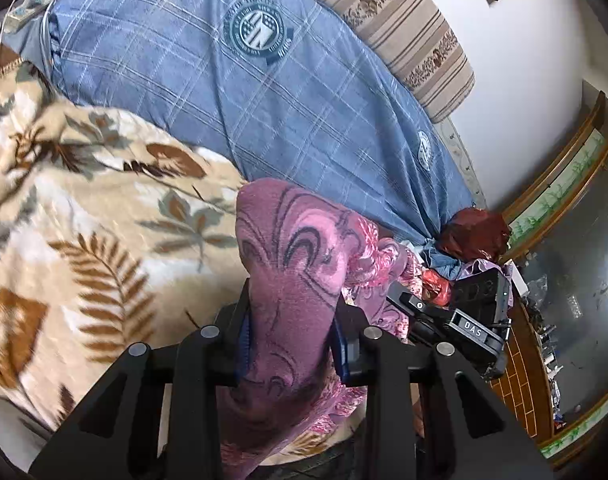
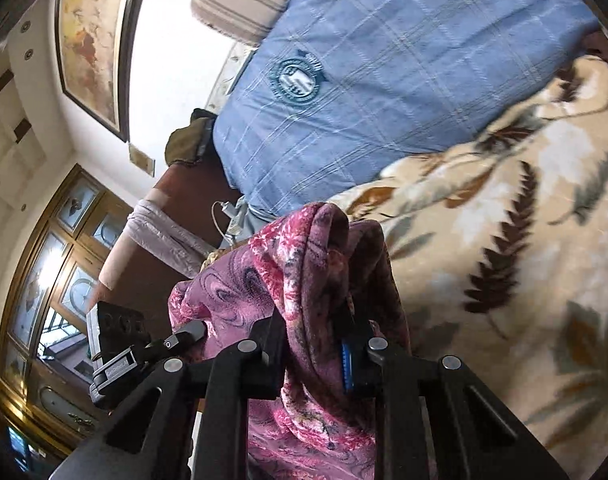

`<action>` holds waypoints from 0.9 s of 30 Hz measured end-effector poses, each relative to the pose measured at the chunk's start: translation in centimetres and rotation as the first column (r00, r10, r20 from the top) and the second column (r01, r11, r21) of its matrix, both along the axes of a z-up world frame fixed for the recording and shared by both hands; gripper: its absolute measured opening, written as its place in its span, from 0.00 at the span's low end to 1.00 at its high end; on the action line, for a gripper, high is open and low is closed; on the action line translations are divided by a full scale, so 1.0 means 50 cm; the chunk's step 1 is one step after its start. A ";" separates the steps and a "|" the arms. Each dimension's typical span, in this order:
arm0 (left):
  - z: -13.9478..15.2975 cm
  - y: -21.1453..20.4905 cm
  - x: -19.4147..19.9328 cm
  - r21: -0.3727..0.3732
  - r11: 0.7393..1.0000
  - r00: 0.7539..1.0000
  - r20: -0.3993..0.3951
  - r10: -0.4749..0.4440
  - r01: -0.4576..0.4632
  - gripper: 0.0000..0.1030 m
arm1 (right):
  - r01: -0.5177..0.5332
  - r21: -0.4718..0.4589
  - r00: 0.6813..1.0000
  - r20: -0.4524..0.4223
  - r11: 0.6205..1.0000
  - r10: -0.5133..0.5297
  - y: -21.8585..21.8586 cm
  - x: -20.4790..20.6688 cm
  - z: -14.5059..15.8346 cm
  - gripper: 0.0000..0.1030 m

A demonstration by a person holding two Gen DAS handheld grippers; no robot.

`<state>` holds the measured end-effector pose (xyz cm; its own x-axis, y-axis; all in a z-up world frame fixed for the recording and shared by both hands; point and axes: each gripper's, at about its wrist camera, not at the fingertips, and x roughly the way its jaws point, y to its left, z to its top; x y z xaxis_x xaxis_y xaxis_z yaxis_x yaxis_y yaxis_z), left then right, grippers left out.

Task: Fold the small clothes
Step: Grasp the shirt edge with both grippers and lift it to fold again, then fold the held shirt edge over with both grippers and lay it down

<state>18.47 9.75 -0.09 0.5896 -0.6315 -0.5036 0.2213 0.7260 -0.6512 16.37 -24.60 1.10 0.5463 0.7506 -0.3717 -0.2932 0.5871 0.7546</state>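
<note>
Bed covered by a beige leaf-print blanket (image 1: 84,208); a blue plaid quilt (image 1: 208,92) is heaped behind it against a striped headboard (image 1: 407,28). White wall with a framed painting (image 2: 92,36), wood-framed glass cabinet (image 2: 60,240) to the side. Pink-purple patterned garment (image 1: 292,280) hangs bunched above the blanket. Left gripper (image 1: 290,344) clamps one fold of it; right gripper (image 2: 317,344) clamps another.
</note>
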 end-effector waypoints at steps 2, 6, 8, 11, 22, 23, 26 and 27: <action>-0.001 0.017 0.024 -0.013 1.000 1.000 -0.003 -0.014 0.014 0.28 | 0.002 -0.019 1.000 0.010 1.000 -0.002 0.017 0.008 0.011 0.20; -0.017 0.012 0.118 -0.024 0.998 0.997 -0.033 -0.066 0.065 0.28 | 0.020 -0.052 1.000 0.006 0.998 -0.020 0.019 0.057 0.014 0.20; -0.039 -0.002 0.179 -0.020 0.996 0.994 -0.054 -0.090 0.089 0.28 | 0.036 -0.089 0.999 0.001 0.995 -0.037 0.013 0.111 0.002 0.20; -0.095 -0.030 0.304 -0.031 0.994 0.990 -0.095 -0.107 0.104 0.28 | 0.063 -0.132 0.997 -0.037 0.989 -0.069 0.000 0.211 -0.039 0.20; -0.307 -0.011 0.456 0.078 0.994 0.951 -0.306 -0.046 0.073 0.50 | 0.010 -0.415 0.964 -0.238 0.910 -0.120 0.026 0.426 -0.230 0.34; -0.285 -0.002 0.437 0.092 0.993 0.960 -0.277 -0.040 0.068 0.51 | 0.037 -0.430 0.969 -0.206 0.902 -0.138 0.015 0.398 -0.200 0.35; -0.214 0.025 0.318 0.179 0.983 0.983 -0.185 -0.008 0.042 0.63 | 0.107 -0.394 0.974 -0.143 0.913 -0.176 -0.029 0.291 -0.143 0.59; -0.210 0.027 0.292 0.205 0.978 0.984 -0.177 -0.008 0.045 0.63 | 0.120 -0.361 0.970 -0.155 0.925 -0.186 -0.041 0.258 -0.143 0.61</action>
<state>33.05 11.10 -10.60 0.4656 -0.5168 -0.7184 0.1387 0.8443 -0.5175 29.26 -26.64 -6.06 0.5414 0.4695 -0.6974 -0.0552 0.8476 0.5278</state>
